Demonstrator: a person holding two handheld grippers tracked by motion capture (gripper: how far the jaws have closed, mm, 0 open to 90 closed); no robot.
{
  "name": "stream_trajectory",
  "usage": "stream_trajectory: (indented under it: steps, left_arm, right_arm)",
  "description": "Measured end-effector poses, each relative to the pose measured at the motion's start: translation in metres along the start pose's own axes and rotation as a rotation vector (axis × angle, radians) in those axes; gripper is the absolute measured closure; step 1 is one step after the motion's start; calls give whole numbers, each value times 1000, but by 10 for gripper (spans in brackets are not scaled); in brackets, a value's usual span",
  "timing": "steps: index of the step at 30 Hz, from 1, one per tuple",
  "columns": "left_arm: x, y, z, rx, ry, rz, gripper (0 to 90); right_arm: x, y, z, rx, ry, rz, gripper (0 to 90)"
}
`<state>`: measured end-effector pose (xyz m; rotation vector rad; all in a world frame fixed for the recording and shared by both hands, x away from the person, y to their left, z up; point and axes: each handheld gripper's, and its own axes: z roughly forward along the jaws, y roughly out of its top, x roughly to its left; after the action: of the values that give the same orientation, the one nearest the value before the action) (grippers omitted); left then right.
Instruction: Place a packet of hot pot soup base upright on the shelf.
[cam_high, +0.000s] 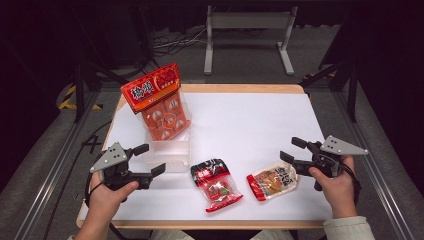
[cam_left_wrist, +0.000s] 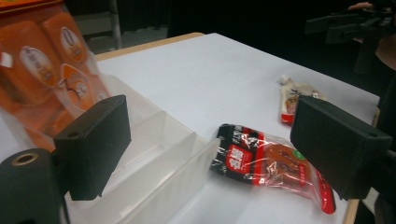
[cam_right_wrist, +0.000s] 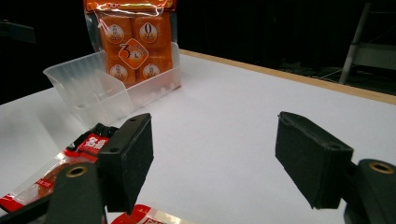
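An orange snack bag (cam_high: 157, 102) stands upright in the far part of a clear plastic bin (cam_high: 170, 152) at the table's left. A red-and-black snack pack (cam_high: 216, 185) lies flat near the front middle, and a beige-and-red pack (cam_high: 272, 181) lies to its right. My left gripper (cam_high: 152, 158) hovers just left of the bin's near end, open and holding nothing. In the left gripper view the bin (cam_left_wrist: 154, 163) and the red-and-black pack (cam_left_wrist: 271, 161) lie ahead of the jaws. My right gripper (cam_high: 289, 149) is open and holding nothing, just right of the beige pack.
A white mat (cam_high: 240, 120) covers the wooden table (cam_high: 240, 89). The bin's near compartments (cam_right_wrist: 88, 88) hold nothing. Beyond the table's far edge, a metal stand (cam_high: 247, 37) is on the floor. Dark rails run along both sides of the table.
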<state>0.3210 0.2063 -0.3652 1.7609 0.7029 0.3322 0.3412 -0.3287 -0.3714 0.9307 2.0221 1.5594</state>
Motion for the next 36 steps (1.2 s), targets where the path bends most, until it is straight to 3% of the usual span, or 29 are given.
stream_trajectory:
  steps: [5, 18, 27, 36]
  left_arm:
    - [-4, 0, 5, 10, -28, 12, 132]
    - [-1, -3, 14, 22, -51, 11, 126]
    - [-3, -3, 13, 21, -51, 18, 125]
    - [-4, -2, 10, 27, -47, 31, 125]
  right_arm:
    - [1, -2, -4, 9, -6, -3, 282]
    - [5, -10, -12, 44, -27, -25, 270]
    - [5, -25, -14, 109, -37, 6, 255]
    - [18, -22, 4, 147, 41, -19, 253]
